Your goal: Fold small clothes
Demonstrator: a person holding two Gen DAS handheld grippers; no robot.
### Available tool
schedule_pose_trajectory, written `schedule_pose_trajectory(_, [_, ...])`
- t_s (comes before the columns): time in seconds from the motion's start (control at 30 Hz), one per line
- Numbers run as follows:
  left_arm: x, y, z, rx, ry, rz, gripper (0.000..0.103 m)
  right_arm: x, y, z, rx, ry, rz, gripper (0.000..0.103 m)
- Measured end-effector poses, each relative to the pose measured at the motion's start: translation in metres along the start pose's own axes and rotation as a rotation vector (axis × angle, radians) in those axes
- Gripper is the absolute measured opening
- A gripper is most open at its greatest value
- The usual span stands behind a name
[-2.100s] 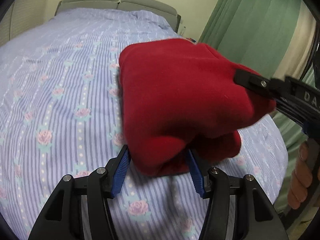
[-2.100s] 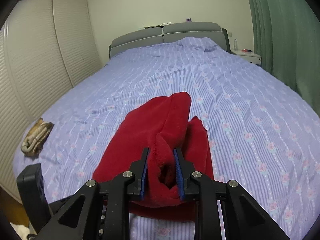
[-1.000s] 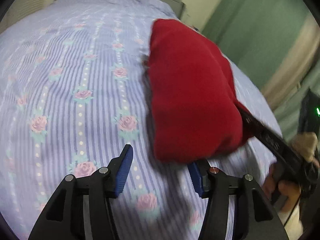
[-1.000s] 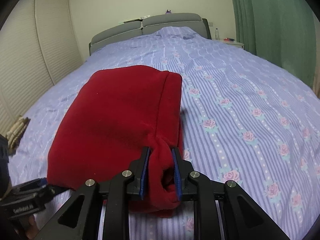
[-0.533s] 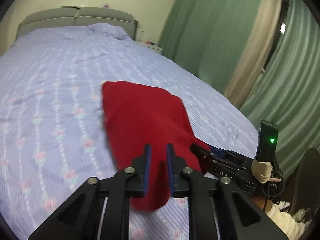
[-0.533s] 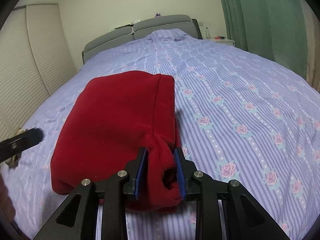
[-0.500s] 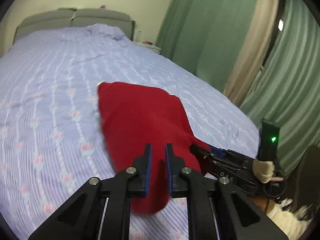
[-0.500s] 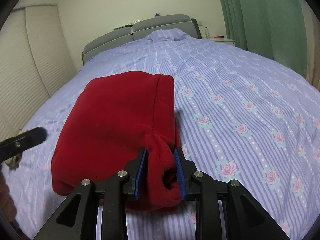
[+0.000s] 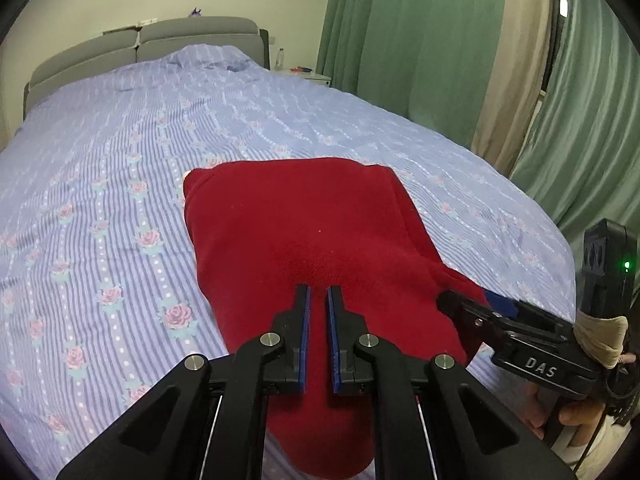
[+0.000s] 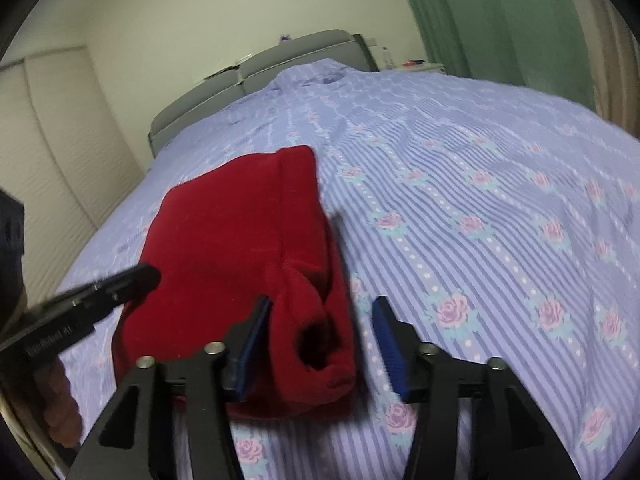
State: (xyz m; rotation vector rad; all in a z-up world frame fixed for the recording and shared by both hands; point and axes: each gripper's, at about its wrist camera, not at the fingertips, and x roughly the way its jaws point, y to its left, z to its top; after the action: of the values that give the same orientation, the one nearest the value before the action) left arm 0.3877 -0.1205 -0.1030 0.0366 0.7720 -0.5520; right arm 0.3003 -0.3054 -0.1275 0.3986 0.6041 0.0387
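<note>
A red fleece garment [image 9: 304,232] lies folded into a thick rectangular bundle on the bed [image 9: 120,168], near its foot edge, on a lilac striped cover with roses. One side shows a stitched hem band; the near end is bunched into a rounded roll with a dark hollow in it (best seen in the right wrist view [image 10: 256,248]).

The left tongs [image 9: 318,292] hover over the bundle's near end, pointing along it toward the headboard [image 9: 140,48], their blue pads drawn close together with only a narrow slit between them and no cloth caught in it.

The right tongs [image 10: 322,308] sit low at the rolled end, spread wide apart; the left pad is just beside the roll, the right pad stands clear over the cover. That view is slightly blurred.
</note>
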Motion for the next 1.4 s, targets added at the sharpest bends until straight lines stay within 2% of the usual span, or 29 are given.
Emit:
schedule_pose_trajectory(0.03, [0.003, 0.000, -0.001, 0.002, 0.002, 0.008, 0.011, 0.000, -0.003, -0.001, 0.027, 0.001, 0.001, 0.061])
schedule_pose_trajectory(0.13, [0.007, -0.008, -0.006, 0.060, -0.008, 0.062, 0.011, -0.001, -0.009, -0.002, 0.086, 0.010, 0.018, 0.062])
schedule_pose_trajectory(0.2, [0.008, -0.006, -0.007, 0.046, -0.012, 0.065, 0.011, -0.004, -0.009, -0.002, 0.111, 0.012, 0.015, 0.063])
schedule_pose_trajectory(0.3, [0.008, -0.005, -0.006, 0.034, -0.008, 0.062, 0.011, -0.010, -0.010, -0.008, 0.180, -0.004, 0.001, 0.074])
schedule_pose_trajectory(0.4, [0.008, -0.008, -0.005, 0.055, -0.001, 0.076, 0.011, -0.009, -0.012, -0.020, 0.265, 0.002, 0.020, 0.075])
schedule_pose_trajectory(0.6, [0.008, -0.005, -0.005, 0.041, 0.006, 0.058, 0.011, -0.001, -0.027, -0.042, 0.532, 0.014, 0.130, 0.077])
schedule_pose_trajectory(0.67, [0.007, -0.003, -0.004, 0.039, 0.009, 0.053, 0.011, -0.001, -0.028, -0.050, 0.592, -0.007, 0.192, 0.088])
schedule_pose_trajectory(0.73, [0.007, -0.004, -0.004, 0.049, 0.010, 0.056, 0.011, 0.002, -0.025, -0.050, 0.582, -0.035, 0.221, 0.096])
schedule_pose_trajectory(0.83, [0.007, -0.004, -0.005, 0.055, 0.006, 0.062, 0.011, 0.016, -0.020, -0.043, 0.587, -0.037, 0.253, 0.103])
schedule_pose_trajectory(1.07, [0.007, -0.003, -0.005, 0.058, 0.004, 0.060, 0.011, 0.047, -0.028, -0.018, 0.753, 0.005, 0.244, 0.103])
schedule_pose_trajectory(1.2, [0.006, -0.004, -0.006, 0.050, 0.005, 0.058, 0.011, 0.057, -0.021, -0.008, 0.763, 0.006, 0.210, 0.102])
schedule_pose_trajectory(1.33, [0.002, -0.007, -0.007, 0.060, 0.003, 0.065, 0.011, 0.057, -0.012, -0.006, 0.727, -0.004, 0.149, 0.082])
schedule_pose_trajectory(1.4, [-0.002, -0.007, -0.007, 0.063, 0.002, 0.060, 0.011, 0.055, -0.014, -0.007, 0.732, -0.013, 0.166, 0.072])
